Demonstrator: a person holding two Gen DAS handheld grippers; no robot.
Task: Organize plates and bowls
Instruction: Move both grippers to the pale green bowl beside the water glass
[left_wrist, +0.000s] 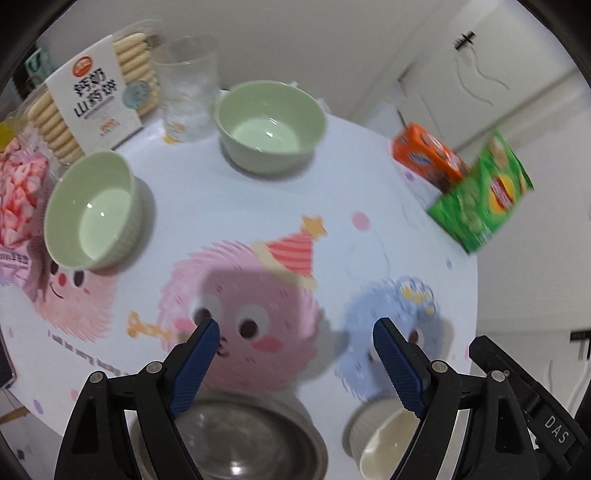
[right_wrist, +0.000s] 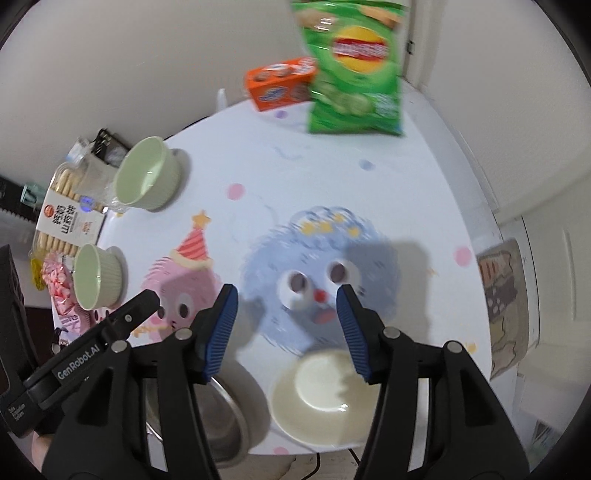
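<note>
Two pale green bowls stand on the round table: a larger one (left_wrist: 271, 127) at the far middle and a smaller ribbed one (left_wrist: 94, 210) at the left; both also show in the right wrist view, the larger (right_wrist: 147, 175) and the smaller (right_wrist: 98, 277). A steel bowl (left_wrist: 251, 439) and a cream ribbed bowl (left_wrist: 384, 439) sit at the near edge; in the right wrist view the cream bowl (right_wrist: 325, 398) lies under my right gripper and the steel bowl (right_wrist: 221, 410) to its left. My left gripper (left_wrist: 295, 332) is open and empty above the steel bowl. My right gripper (right_wrist: 288, 299) is open and empty.
A clear glass (left_wrist: 190, 86) stands beside the larger green bowl. A biscuit box (left_wrist: 96, 96), pink candy bag (left_wrist: 18, 192), orange box (left_wrist: 428, 155) and green chip bag (left_wrist: 484, 195) line the table's far edges. The cartoon tablecloth (left_wrist: 240, 221) covers the table.
</note>
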